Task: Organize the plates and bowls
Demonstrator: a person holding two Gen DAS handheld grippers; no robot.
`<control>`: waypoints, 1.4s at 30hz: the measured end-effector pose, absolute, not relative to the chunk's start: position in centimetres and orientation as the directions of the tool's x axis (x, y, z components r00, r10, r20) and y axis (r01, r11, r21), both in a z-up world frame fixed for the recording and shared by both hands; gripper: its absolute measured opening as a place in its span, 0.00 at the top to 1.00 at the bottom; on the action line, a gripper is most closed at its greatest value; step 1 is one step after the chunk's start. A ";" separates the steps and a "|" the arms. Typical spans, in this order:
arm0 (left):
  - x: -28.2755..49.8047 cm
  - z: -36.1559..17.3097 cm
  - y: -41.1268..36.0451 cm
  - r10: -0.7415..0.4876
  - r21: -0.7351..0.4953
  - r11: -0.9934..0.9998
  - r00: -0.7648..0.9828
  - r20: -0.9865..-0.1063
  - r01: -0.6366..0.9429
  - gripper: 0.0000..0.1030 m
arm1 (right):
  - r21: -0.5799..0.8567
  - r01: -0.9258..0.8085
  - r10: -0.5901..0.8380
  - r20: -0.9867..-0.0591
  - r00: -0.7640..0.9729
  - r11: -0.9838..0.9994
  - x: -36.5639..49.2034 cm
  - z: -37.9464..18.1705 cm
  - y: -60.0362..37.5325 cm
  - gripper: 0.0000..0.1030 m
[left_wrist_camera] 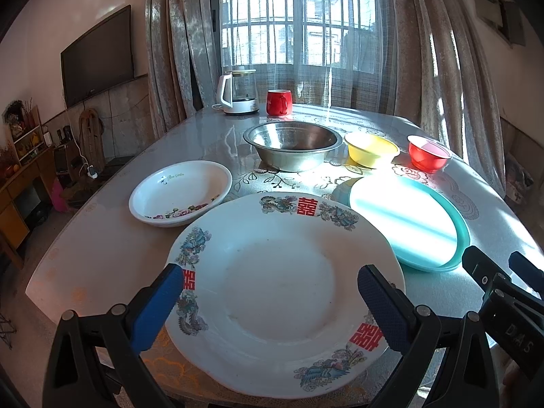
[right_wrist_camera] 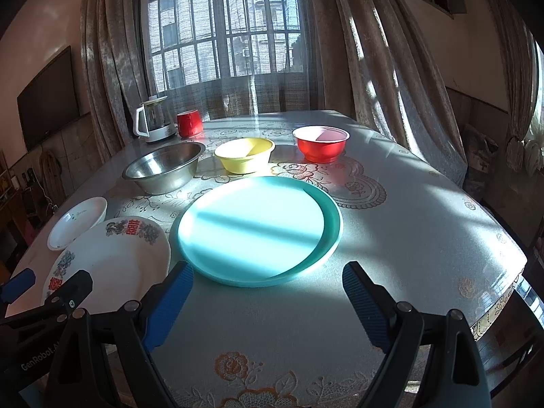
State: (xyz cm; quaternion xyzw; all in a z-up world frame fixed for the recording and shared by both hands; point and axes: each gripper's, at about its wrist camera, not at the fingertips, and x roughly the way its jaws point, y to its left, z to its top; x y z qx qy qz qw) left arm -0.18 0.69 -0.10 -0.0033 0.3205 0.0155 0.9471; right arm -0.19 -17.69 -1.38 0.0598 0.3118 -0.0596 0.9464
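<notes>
A large white plate with red characters [left_wrist_camera: 272,289] [right_wrist_camera: 112,258] lies at the table's near edge. My left gripper [left_wrist_camera: 272,309] hovers open over it, one finger at each side. Right of it lies a teal plate [left_wrist_camera: 404,221] [right_wrist_camera: 255,227]. My right gripper [right_wrist_camera: 268,302] stands open just in front of the teal plate, nothing between its fingers; it also shows at the edge of the left wrist view [left_wrist_camera: 499,268]. Behind are a small white floral dish [left_wrist_camera: 180,193] [right_wrist_camera: 76,221], a steel bowl [left_wrist_camera: 292,146] [right_wrist_camera: 165,166], a yellow bowl [left_wrist_camera: 372,149] [right_wrist_camera: 244,154] and a red bowl [left_wrist_camera: 428,153] [right_wrist_camera: 321,142].
A glass kettle [left_wrist_camera: 238,91] [right_wrist_camera: 153,120] and a red mug [left_wrist_camera: 278,102] [right_wrist_camera: 189,123] stand at the far end of the table [right_wrist_camera: 408,238], by the curtained window. A TV [left_wrist_camera: 98,57] hangs on the left wall. The table's right corner drops off near a chair.
</notes>
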 end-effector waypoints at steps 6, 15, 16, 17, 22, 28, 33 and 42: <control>-0.1 0.0 0.6 0.025 0.008 1.000 0.793 -0.608 -0.025 0.00 | 0.082 0.152 -0.073 -0.599 0.797 0.985 0.0 -1.4 -17.9 0.12; 0.2 0.3 0.2 0.018 0.018 1.000 0.794 -0.607 -0.009 0.00 | 0.088 0.158 -0.074 -0.601 0.795 0.984 0.1 -1.5 -18.2 0.12; 0.2 0.4 0.1 0.017 0.018 1.000 0.794 -0.608 -0.007 0.00 | 0.090 0.159 -0.073 -0.603 0.795 0.983 0.2 -1.5 -18.3 0.12; 0.3 0.4 0.0 0.016 0.019 1.000 0.793 -0.609 -0.006 0.00 | 0.091 0.161 -0.074 -0.603 0.794 0.983 0.2 -1.6 -18.4 0.12; 0.6 0.3 -0.3 0.006 0.023 1.000 0.789 -0.615 0.010 0.00 | 0.096 0.168 -0.076 -0.606 0.792 0.981 0.5 -1.7 -18.9 0.12; 1.3 0.4 -0.8 -0.026 0.027 0.998 0.779 -0.627 0.055 0.00 | 0.099 0.178 -0.081 -0.611 0.787 0.979 0.8 -1.9 -19.5 0.12; 2.1 0.4 -1.5 -0.101 0.011 0.990 0.754 -0.649 0.141 0.00 | 0.120 0.182 -0.069 -0.623 0.779 0.976 1.4 -2.0 -20.7 0.12; 6.3 2.4 -1.8 -0.300 -0.147 0.948 0.632 -0.715 0.283 0.01 | 0.315 0.150 0.105 -0.664 0.740 0.937 4.1 -2.7 -25.1 0.18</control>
